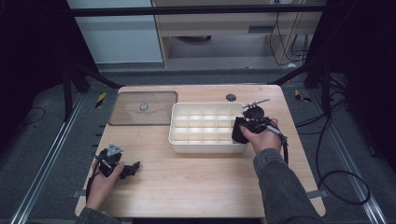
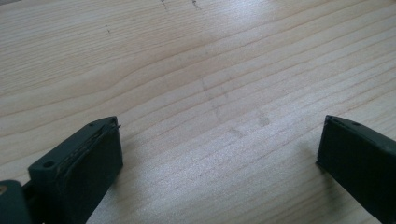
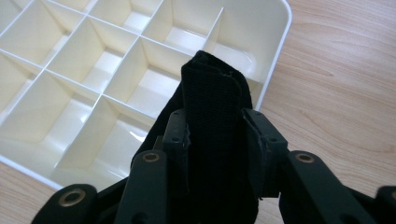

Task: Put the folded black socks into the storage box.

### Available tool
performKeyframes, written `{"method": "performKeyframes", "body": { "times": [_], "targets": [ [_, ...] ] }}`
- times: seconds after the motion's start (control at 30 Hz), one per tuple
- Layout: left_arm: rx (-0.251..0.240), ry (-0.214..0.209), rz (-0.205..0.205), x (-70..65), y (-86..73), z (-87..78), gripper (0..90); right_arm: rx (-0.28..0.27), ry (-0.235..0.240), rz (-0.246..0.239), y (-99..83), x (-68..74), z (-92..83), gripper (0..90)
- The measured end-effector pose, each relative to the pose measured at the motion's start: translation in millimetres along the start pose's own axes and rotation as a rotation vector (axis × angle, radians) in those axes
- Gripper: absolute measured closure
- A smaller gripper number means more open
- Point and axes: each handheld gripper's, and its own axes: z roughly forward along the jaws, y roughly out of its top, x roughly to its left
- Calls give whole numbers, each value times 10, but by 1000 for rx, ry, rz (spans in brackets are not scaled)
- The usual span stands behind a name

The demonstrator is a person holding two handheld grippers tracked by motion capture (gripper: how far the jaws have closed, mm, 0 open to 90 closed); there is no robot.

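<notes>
A white divided tray with several compartments stands on the wooden table, right of centre. My right gripper hangs over the tray's right end, shut on a folded black cloth. In the right gripper view the black cloth stands up between the jaws of the right gripper, above a compartment by the tray's rim. My left gripper rests low at the table's front left. In the left gripper view the left gripper holds its jaws wide apart over bare wood, nothing between them.
A clear flat lid with a round knob lies at the table's back left. A small dark disc sits on the table behind the tray. Cables trail on the floor to the right of the table.
</notes>
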Motion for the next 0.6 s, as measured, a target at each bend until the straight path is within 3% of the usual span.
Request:
{"method": "performKeyframes", "body": {
  "times": [0.2, 0.6],
  "targets": [
    [0, 0, 1, -1, 0, 0, 0, 13, -25, -39, 8, 44, 26, 645],
    [1, 0, 2, -2, 0, -1, 0, 29, -18, -39, -59, 119, 133, 643]
  ]
}}
